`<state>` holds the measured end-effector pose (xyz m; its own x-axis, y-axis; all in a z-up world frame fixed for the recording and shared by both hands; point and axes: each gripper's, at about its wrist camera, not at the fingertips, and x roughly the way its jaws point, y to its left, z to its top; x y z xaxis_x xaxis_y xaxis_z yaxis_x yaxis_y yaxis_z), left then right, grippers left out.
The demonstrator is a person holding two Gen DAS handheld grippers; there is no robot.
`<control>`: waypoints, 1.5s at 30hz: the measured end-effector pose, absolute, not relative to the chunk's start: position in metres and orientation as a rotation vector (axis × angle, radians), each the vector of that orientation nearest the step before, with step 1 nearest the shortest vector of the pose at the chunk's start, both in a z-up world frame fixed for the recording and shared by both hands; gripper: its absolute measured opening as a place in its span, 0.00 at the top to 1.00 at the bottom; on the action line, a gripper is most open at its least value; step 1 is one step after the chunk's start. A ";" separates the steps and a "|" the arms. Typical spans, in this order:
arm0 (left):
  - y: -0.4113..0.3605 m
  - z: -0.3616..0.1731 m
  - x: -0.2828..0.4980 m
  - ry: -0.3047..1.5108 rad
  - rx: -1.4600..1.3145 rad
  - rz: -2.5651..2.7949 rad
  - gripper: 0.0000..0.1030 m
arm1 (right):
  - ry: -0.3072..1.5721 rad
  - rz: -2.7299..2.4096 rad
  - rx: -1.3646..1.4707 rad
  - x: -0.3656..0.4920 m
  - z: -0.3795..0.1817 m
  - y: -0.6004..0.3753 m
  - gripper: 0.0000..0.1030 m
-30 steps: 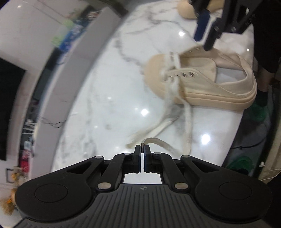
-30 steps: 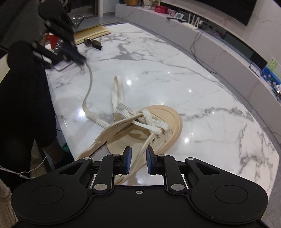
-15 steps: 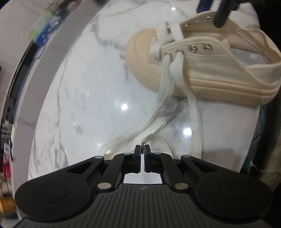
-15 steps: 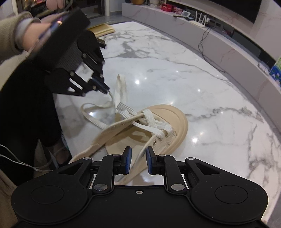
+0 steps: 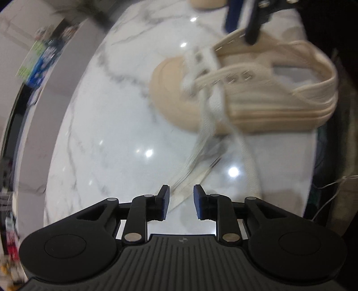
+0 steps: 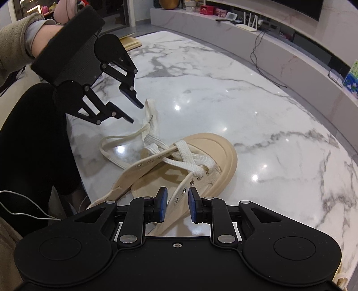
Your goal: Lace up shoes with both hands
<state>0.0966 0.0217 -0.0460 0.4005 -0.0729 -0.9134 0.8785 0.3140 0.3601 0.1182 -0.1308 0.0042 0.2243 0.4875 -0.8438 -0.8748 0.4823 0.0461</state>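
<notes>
A beige canvas shoe [image 6: 214, 156] [image 5: 268, 107] lies on the white marble table [image 6: 246, 100], its white lace [image 6: 185, 161] crossed through the front eyelets. Two loose lace ends [image 5: 208, 134] trail from the shoe toward my left gripper [image 5: 181, 199] [image 6: 135, 113]. Its jaws are opening, and one lace end lies on the table under the gap, untouched by the pads. My right gripper [image 6: 177, 203] [image 5: 241, 31] hovers over the shoe's opening. Its jaws stand a little apart, with the eyelet flap [image 6: 181, 192] showing below them, not pinched.
A second beige shoe [image 5: 208, 3] sits at the table's far end. A yellowish pad [image 6: 132, 42] lies at the far corner. A person's dark-clad leg [image 6: 33, 145] is against the table's near edge, left of the shoe. A low bench [image 6: 290, 44] runs behind.
My left gripper sank toward the table beside the shoe, then its jaws parted and released the lace end. My right gripper stayed over the shoe, its jaws slightly wider.
</notes>
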 end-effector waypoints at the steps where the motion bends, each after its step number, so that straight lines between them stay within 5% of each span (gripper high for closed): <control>1: 0.017 -0.049 0.096 0.945 1.068 -0.797 0.78 | 0.932 0.994 -0.494 0.119 0.004 -0.131 0.81; 14: 0.009 -0.080 0.122 1.010 1.122 -0.943 0.79 | 0.947 0.990 -0.438 0.121 0.001 -0.140 0.79; 25: 0.019 -0.080 0.161 1.179 0.871 -0.989 0.82 | 0.938 0.994 -0.418 0.123 -0.001 -0.139 0.77; 37: 0.017 -0.088 0.165 1.169 0.832 -0.933 0.81 | 0.919 0.986 -0.390 0.122 0.001 -0.141 0.76; 40: 0.015 -0.089 0.164 1.162 0.819 -0.906 0.95 | 0.916 0.984 -0.384 0.120 0.002 -0.141 0.76; 45: 0.010 -0.087 0.159 1.125 0.819 -0.841 0.98 | 0.899 0.972 -0.380 0.114 0.005 -0.142 0.76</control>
